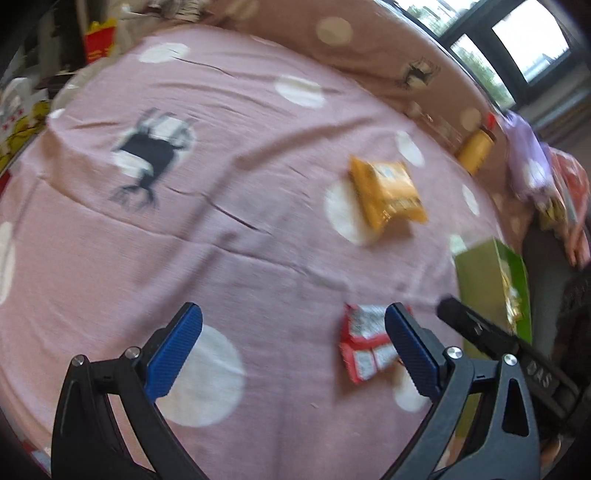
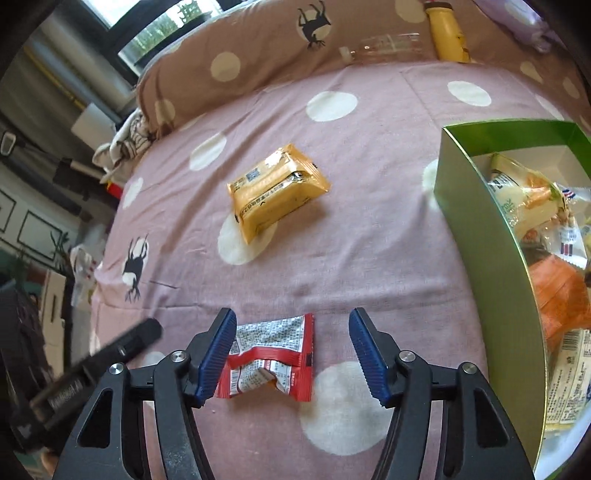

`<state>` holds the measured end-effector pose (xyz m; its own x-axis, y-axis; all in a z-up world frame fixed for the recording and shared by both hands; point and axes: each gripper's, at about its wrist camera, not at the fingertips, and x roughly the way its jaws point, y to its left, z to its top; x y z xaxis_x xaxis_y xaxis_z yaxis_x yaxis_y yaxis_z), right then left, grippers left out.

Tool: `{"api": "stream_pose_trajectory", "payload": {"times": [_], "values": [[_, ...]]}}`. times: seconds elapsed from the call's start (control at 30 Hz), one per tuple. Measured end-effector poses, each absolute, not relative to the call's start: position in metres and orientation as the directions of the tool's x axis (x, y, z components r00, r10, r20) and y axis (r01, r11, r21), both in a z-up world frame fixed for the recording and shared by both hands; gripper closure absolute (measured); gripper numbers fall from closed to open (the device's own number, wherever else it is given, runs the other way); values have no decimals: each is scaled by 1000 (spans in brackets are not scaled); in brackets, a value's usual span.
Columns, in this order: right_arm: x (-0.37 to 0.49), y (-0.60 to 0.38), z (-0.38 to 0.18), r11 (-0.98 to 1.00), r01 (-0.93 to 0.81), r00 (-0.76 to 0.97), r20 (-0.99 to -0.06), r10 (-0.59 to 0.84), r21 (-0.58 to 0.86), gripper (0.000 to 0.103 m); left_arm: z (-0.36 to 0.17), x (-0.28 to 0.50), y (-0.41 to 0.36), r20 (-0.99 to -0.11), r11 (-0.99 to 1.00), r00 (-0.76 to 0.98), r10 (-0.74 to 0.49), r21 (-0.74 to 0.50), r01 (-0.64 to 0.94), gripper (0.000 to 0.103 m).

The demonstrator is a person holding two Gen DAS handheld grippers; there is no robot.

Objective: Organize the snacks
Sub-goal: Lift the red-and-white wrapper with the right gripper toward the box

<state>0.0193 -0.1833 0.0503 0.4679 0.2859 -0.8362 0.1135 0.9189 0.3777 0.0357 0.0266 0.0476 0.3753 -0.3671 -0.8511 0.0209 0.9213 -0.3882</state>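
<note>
right gripper: blue ribbed pads spread, nothing pinched. the crumpled red-and-silver foil snack packet lies flat on the bedspread between the jaws, its left end tucked under the left pad; whether that pad touches it, cannot tell.

left gripper: pads spread wide, empty, hovering over bare cloth, the same red packet just beside its right pad.

beyond, toward the middle of the pink polka-dot bedspread, a plump orange-yellow plastic snack pack sits apart on a white dot. at the bedspread's right edge stands an open green cardboard box, already holding several wrapped snacks. a yellow bottle and a clear one lie against the brown dotted pillow at the far edge.

handling, as judged: red packet looks light, thin, crinkly and slick; it will buckle. best taken across the puffed middle. orange pack is fuller and firmer; grip across its short width.
</note>
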Motion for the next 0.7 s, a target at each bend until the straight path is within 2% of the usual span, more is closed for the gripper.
{"api": "stream_pose_trajectory", "payload": {"times": [0.17, 0.37, 0.43, 0.5, 0.57, 0.63, 0.7], "values": [[25, -186, 40, 903, 120, 440, -838, 324, 412, 39, 39, 32, -1, -844, 889, 283, -457, -446, 104, 5], [31, -186, 28, 870, 114, 399, -824, 403, 480, 39, 32, 33, -13, -857, 890, 242, -455, -434, 136, 7], [33, -184, 24, 866, 126, 387, -828, 405, 483, 39, 30, 33, -17, -854, 883, 226, -469, -446, 148, 10], [35, -181, 20, 867, 128, 373, -834, 408, 482, 39, 26, 33, -24, -853, 874, 200, -483, -457, 163, 22], [37, -179, 16, 861, 131, 358, -833, 421, 492, 39, 22, 33, -30, -860, 875, 178, -478, -449, 178, 26], [38, -176, 13, 857, 130, 349, -832, 432, 499, 39, 23, 32, -35, -869, 886, 197, -455, -418, 201, 26], [38, -173, 12, 860, 124, 347, -833, 431, 496, 39, 23, 32, -41, -868, 882, 194, -457, -414, 226, 38]]}}
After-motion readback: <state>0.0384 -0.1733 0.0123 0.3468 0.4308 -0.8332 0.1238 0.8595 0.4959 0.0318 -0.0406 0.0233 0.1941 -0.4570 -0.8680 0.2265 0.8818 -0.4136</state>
